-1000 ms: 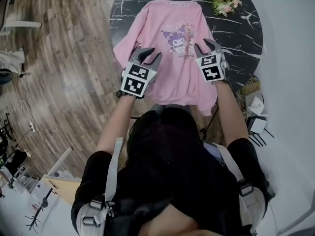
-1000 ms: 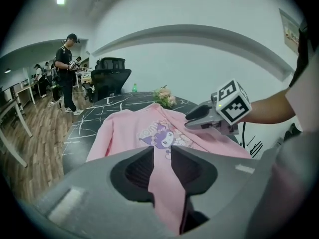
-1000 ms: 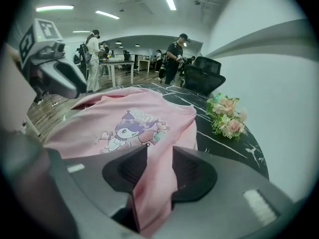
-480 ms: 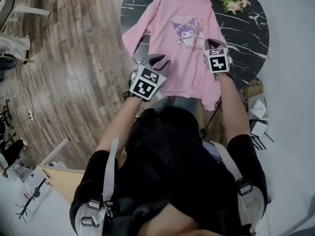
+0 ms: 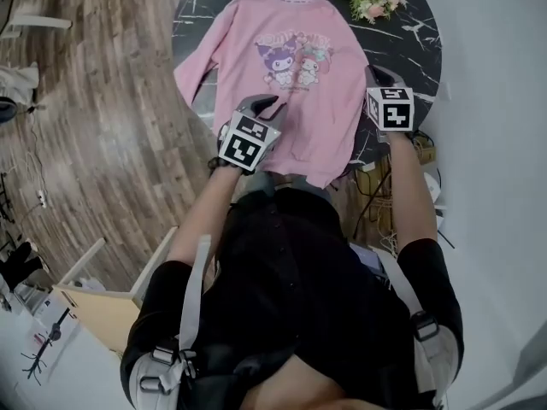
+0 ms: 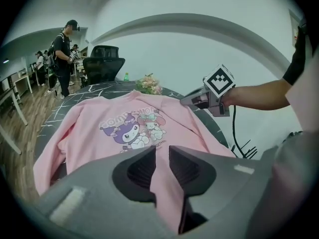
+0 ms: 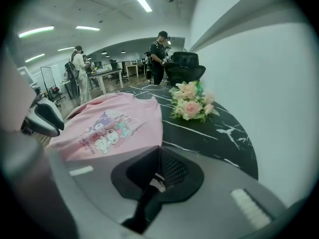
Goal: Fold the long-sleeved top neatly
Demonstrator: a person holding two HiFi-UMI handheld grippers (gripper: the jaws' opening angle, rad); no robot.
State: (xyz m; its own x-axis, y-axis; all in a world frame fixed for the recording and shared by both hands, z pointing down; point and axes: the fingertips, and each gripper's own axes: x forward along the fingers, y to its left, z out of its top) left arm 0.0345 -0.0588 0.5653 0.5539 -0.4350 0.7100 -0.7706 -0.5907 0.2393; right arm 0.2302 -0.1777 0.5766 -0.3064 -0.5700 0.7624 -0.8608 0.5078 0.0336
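The pink top's (image 6: 99,133) near hem is hidden behind the left gripper's (image 6: 162,149) fingers (image 6: 142,169) (distant people (image 6: 64,54) too small to tell).

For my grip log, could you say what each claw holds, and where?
Left claw, jaws just closed further, pinches the pink top near its hem; right claw is shut at its side edge, hold unclear.

Finishes noted: cloth, stone-look, wood, plastic.
Top (image 5: 291,101) is soft matt pink cloth, printed. Counter (image 5: 410,32) is glossy black, white-veined. Floor (image 5: 102,126) shows wood-grain planks. Left tongs (image 5: 267,103) and right tongs (image 5: 379,75) are smooth matt grey plastic.
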